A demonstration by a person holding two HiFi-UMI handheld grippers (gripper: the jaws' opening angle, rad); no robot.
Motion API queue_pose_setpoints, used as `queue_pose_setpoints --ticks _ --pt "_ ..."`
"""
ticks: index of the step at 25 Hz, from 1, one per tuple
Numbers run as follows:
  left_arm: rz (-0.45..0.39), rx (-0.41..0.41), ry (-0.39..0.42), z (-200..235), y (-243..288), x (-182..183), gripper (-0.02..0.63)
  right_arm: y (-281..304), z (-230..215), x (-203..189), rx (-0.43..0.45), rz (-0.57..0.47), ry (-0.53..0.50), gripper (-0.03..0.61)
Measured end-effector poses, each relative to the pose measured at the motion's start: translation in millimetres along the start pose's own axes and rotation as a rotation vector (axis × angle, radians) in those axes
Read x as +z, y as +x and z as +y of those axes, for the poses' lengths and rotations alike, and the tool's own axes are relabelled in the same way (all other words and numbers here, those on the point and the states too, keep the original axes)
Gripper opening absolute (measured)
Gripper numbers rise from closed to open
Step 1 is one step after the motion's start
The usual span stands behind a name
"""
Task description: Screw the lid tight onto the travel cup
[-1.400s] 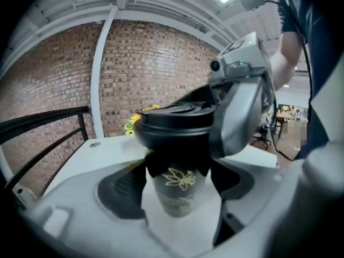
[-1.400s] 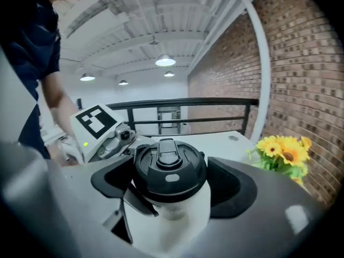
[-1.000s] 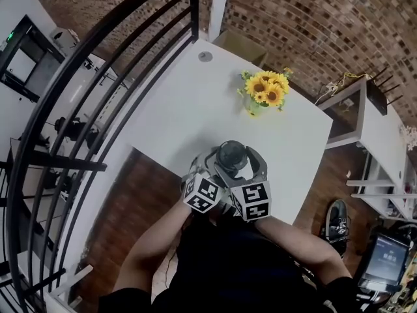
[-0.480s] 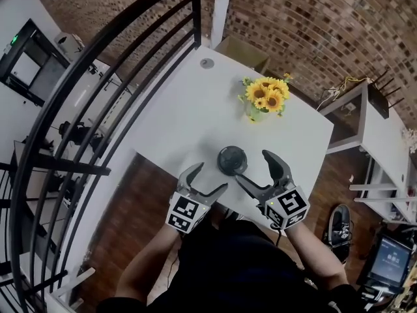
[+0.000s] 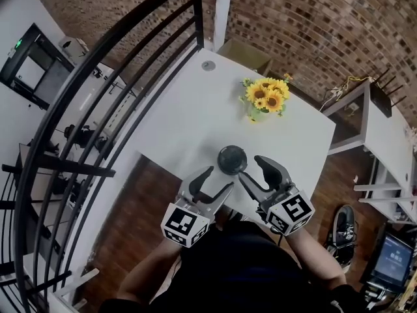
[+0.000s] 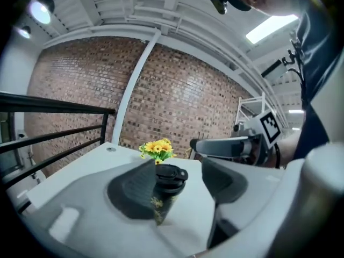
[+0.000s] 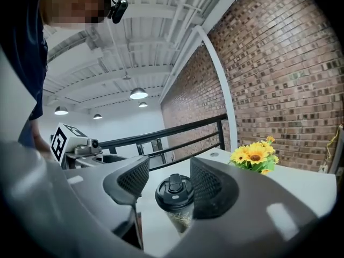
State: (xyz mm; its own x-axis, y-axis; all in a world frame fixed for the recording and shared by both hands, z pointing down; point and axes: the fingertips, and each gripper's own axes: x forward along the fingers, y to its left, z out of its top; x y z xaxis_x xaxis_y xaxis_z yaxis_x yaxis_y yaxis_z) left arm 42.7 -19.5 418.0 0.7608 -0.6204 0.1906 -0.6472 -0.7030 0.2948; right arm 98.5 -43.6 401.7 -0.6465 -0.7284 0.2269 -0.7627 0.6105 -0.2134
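The travel cup [image 5: 232, 160] stands upright near the front edge of the white table [image 5: 189, 116], its black lid [image 7: 174, 192] seated on top. My left gripper [image 5: 218, 180] hangs just short of the cup on its near left side. My right gripper [image 5: 253, 169] is at its near right. Neither touches the cup. Both pairs of jaws are closing with nothing between the pads. In the left gripper view the cup [image 6: 166, 190] shows beyond the jaws, and the right gripper [image 6: 231, 147] is behind it.
A small pot of sunflowers [image 5: 264, 96] stands at the table's far side, and a round cable grommet [image 5: 208, 65] sits at the far corner. A black railing [image 5: 98, 109] runs along the left. A white shelf unit [image 5: 371, 129] is to the right.
A second ago both grippers were around the cup. They have drawn back toward the person and apart, and their jaws are narrower than half a second ago. The cup stays put.
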Motion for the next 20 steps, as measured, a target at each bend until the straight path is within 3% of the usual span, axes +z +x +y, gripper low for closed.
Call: queue_pose_setpoints --ticks 3,7,15,20 --pt "-0.024 0.007 -0.001 -4.1 -1.5 9.4 0.222 -4.6 2.9 3.5 0.002 -0.004 0.0 0.194" --pt "-0.043 0.029 -0.016 -3.9 -5.4 15.8 0.078 -12.2 2.7 12.9 -0.002 -0.035 0.023 0.078" --pt "-0.033 0.03 -0.012 -7.3 -0.4 18.3 0.064 -18.7 2.8 14.3 -0.002 -0.046 0.011 0.021" --pt "-0.036 0.018 -0.008 -11.9 3.7 23.5 0.061 -20.7 -0.3 9.9 -0.034 -0.012 -0.091 0.011"
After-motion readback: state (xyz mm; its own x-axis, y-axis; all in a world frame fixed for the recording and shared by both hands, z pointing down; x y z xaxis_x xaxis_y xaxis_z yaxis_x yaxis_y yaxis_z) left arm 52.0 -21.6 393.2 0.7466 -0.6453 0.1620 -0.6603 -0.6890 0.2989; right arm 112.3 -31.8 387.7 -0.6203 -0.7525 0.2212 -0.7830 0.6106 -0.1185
